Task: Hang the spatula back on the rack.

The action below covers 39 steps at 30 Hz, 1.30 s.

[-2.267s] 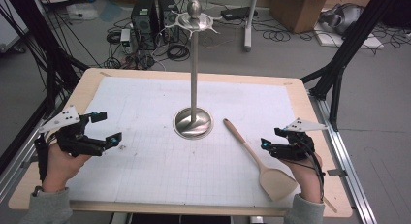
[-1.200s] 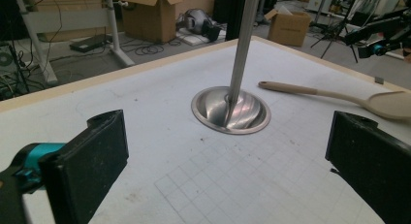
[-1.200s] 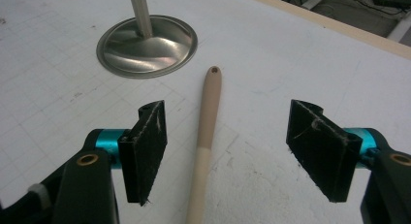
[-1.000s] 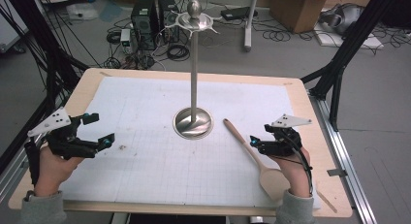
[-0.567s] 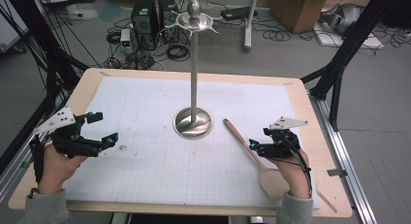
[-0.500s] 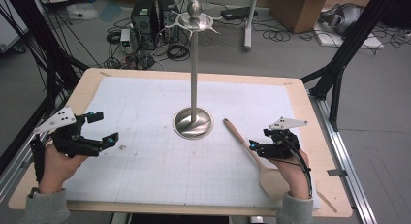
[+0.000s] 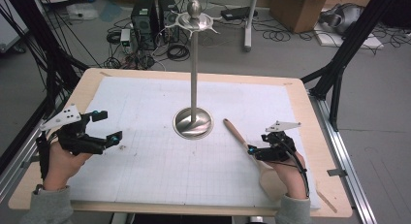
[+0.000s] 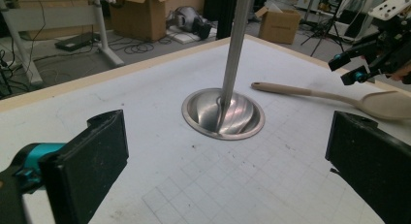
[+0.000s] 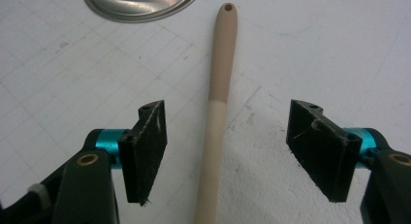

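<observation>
Spoon (image 9: 219, 88) lies on gridded white mat (image 7: 145, 175) between spread right tongs (image 9: 225, 153); left tongs (image 8: 228, 170) apart.

Table (image 7: 317, 136): mat (image 7: 145, 112), stand (image 7: 193, 123), spoon (image 7: 238, 134)

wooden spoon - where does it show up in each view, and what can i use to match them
High view: the wooden spoon lies right of centre, under the right gripper.
Left gripper view: upper right, lying across the mat.
Right gripper view: its handle runs up the middle, between the open jaws.
Shared landmark: the round metal stand base, near the handle's holed end.
</observation>
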### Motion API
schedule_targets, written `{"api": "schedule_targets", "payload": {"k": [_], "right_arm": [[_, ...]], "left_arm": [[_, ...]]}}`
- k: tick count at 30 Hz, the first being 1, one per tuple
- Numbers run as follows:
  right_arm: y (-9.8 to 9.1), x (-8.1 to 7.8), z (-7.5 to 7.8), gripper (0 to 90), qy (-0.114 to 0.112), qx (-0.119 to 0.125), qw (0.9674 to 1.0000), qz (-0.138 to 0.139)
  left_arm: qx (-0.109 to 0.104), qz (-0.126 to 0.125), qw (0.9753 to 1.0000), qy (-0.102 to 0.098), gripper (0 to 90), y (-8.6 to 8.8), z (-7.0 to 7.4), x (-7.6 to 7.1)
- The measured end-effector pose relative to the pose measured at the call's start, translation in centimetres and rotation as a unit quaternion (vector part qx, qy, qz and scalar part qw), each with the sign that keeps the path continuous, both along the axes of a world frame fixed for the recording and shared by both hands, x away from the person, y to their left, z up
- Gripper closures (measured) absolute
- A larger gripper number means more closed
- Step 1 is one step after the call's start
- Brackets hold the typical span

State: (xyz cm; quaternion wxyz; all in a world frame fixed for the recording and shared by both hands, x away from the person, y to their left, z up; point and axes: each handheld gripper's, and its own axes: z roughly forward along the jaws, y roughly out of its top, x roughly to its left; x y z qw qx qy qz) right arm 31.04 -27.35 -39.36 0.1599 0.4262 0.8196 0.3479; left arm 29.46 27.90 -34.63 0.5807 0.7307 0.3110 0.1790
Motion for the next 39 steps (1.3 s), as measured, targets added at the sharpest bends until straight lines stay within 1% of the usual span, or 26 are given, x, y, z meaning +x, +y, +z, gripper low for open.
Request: {"api": "schedule_targets", "payload": {"k": [4, 9, 16, 19, 30, 32, 39], "right_arm": [[-0.1, 0.1, -0.4, 30.6, 0.01, 0.001, 0.9999, -0.012], [0.1, 0.0, -0.7, 30.6, 0.01, -0.006, 0.9998, -0.018], [0.3, 0.1, -1.4, 30.9, 0.024, -0.018, 0.9996, -0.004], [0.4, 0.2, -1.7, 30.9, 0.031, -0.022, 0.9993, -0.003], [0.7, 0.4, -2.4, 31.2, 0.047, -0.034, 0.9983, -0.002], [0.7, 0.4, -2.5, 31.9, 0.05, -0.033, 0.9982, -0.004], [0.5, 0.5, -2.8, 39.7, 0.058, -0.031, 0.9978, -0.004]], "left_arm": [[-0.002, -0.001, 1.0, 0.001, 2.1, -0.1, -0.1, 0.1], [-0.001, -0.003, 1.0, 0.003, 2.1, -0.1, -0.1, 0.2], [-0.003, -0.002, 1.0, 0.002, 2.1, -0.1, -0.1, 0.2], [-0.002, -0.002, 1.0, 0.003, 2.1, -0.1, -0.1, 0.3], [-0.003, -0.003, 1.0, 0.004, 2.1, -0.1, -0.2, 0.4], [-0.003, -0.003, 1.0, 0.004, 2.1, -0.1, -0.2, 0.4], [-0.002, -0.002, 1.0, 0.004, 2.1, -0.1, -0.2, 0.4]]}}
